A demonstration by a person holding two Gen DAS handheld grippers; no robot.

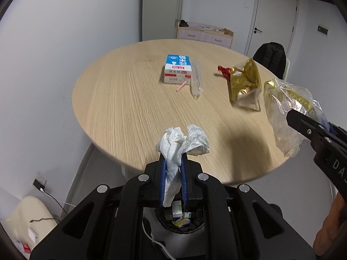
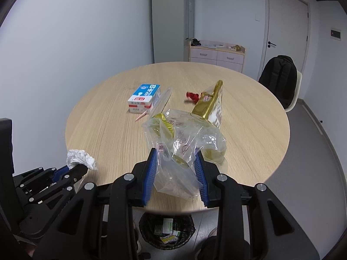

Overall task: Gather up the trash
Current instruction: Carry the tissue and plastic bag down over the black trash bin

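Observation:
My left gripper [image 1: 172,162] is shut on a crumpled white tissue [image 1: 184,140], held over the near edge of the round wooden table [image 1: 130,108]; it also shows in the right wrist view [image 2: 81,166]. My right gripper [image 2: 175,164] is shut on a clear plastic bag with gold print [image 2: 184,143], held above the table's near edge; the bag also shows in the left wrist view [image 1: 286,112]. On the table lie a blue-and-white carton [image 1: 177,69], a pink straw [image 1: 181,86], a clear wrapper [image 1: 196,80], a gold packet [image 1: 245,82] and a red wrapper [image 1: 224,70].
A black trash bin [image 2: 167,229] with rubbish in it stands on the floor under the near table edge. A chair with a black backpack [image 2: 279,80] is at the far right. A drawer cabinet [image 2: 216,54] and a door are behind.

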